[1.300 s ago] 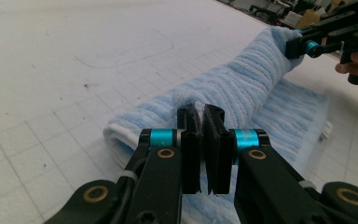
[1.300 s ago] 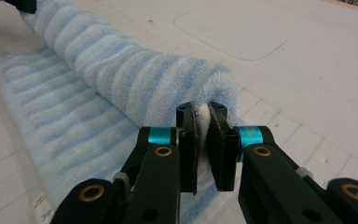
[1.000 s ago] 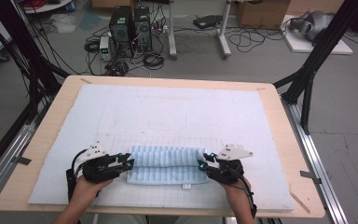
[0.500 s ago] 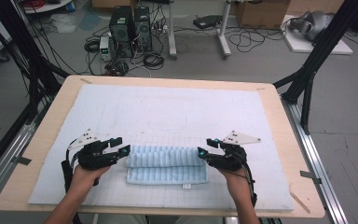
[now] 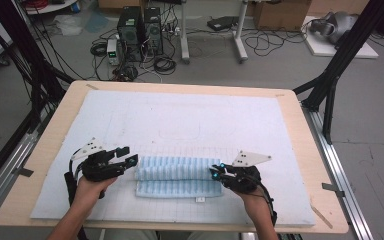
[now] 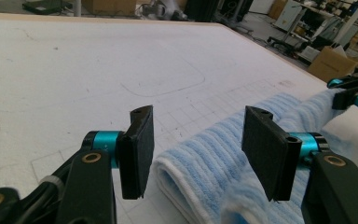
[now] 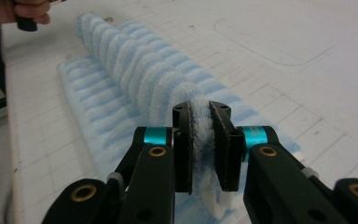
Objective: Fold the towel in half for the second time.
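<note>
My right gripper (image 5: 216, 173) is pinching the right end of the folded, ribbed light-blue terry towel (image 5: 176, 175) lying on the white padded table mat (image 5: 190, 115); my left gripper (image 5: 128, 157) is gaping just beside its left end.

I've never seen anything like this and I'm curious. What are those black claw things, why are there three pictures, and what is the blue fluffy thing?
A person holds a pinching tool in each hand. One picture looks down from above the table. The other two come from small cameras riding on each tool. On the white mat lies a blue striped towel, folded over. The right gripper is pinching one end of the towel between its black jaws. The left gripper is open, with the towel's other end lying between its jaws but not squeezed.
</note>
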Demonstrator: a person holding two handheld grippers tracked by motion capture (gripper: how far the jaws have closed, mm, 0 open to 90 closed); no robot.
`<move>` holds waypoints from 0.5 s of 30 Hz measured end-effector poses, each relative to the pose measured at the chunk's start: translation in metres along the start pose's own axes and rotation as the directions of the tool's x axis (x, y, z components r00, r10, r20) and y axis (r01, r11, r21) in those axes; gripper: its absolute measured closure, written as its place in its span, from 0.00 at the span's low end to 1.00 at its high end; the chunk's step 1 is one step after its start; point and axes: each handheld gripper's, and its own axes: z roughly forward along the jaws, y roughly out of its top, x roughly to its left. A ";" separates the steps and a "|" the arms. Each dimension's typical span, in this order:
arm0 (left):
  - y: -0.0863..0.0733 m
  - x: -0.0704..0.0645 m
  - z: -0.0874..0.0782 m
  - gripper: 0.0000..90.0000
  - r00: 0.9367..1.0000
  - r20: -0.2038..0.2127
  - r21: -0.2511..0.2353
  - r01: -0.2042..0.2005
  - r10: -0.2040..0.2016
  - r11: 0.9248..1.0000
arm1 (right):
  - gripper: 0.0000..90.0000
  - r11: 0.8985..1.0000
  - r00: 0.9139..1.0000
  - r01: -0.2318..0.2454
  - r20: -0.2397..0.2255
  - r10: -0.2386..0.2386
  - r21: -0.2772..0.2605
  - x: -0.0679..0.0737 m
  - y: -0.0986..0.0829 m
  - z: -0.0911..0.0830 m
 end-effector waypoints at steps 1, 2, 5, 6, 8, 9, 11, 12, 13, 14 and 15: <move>0.000 -0.001 0.000 0.49 1.000 0.000 0.002 -0.001 0.001 1.000 | 0.86 1.000 1.000 0.003 -0.007 -0.003 0.005 0.002 -0.002 -0.001; 0.000 -0.001 -0.001 0.49 1.000 0.002 0.001 0.000 0.000 1.000 | 0.84 1.000 1.000 0.008 -0.016 -0.008 0.008 0.004 -0.004 -0.003; 0.000 -0.003 -0.002 0.49 1.000 0.001 0.001 -0.005 0.005 1.000 | 0.70 1.000 0.999 0.008 -0.037 -0.007 0.013 0.010 -0.010 -0.008; 0.000 -0.003 -0.002 0.49 1.000 0.001 0.000 -0.004 0.004 1.000 | 0.66 1.000 0.999 -0.014 -0.045 0.014 -0.003 0.011 -0.012 -0.011; 0.000 -0.004 -0.003 0.49 1.000 0.002 0.004 -0.012 0.012 1.000 | 0.63 0.998 0.998 -0.036 -0.045 0.033 -0.048 0.012 -0.014 -0.019; -0.001 -0.004 -0.002 0.49 1.000 0.001 0.002 -0.007 0.007 1.000 | 0.62 0.997 0.998 -0.042 -0.038 0.040 -0.064 0.012 -0.014 -0.022; -0.002 -0.006 -0.002 0.49 1.000 0.003 0.006 -0.002 0.002 1.000 | 0.63 0.996 0.999 -0.053 -0.012 0.052 -0.073 0.011 -0.014 -0.024; -0.003 -0.007 -0.002 0.50 1.000 0.002 0.007 -0.002 0.002 1.000 | 0.64 0.997 0.998 -0.054 0.017 0.055 -0.060 0.011 -0.014 -0.022; -0.004 -0.007 -0.002 0.51 1.000 0.007 0.009 -0.006 0.006 1.000 | 0.66 0.997 0.997 -0.060 0.039 0.061 -0.041 0.012 -0.014 -0.019; -0.005 -0.008 -0.002 0.52 1.000 0.012 0.012 -0.007 0.007 1.000 | 0.67 0.998 0.997 -0.056 0.058 0.057 -0.030 0.012 -0.015 -0.017; -0.006 -0.009 -0.002 0.55 1.000 0.017 0.014 -0.014 0.014 1.000 | 0.67 0.998 0.995 -0.060 0.079 0.060 -0.011 0.013 -0.016 -0.012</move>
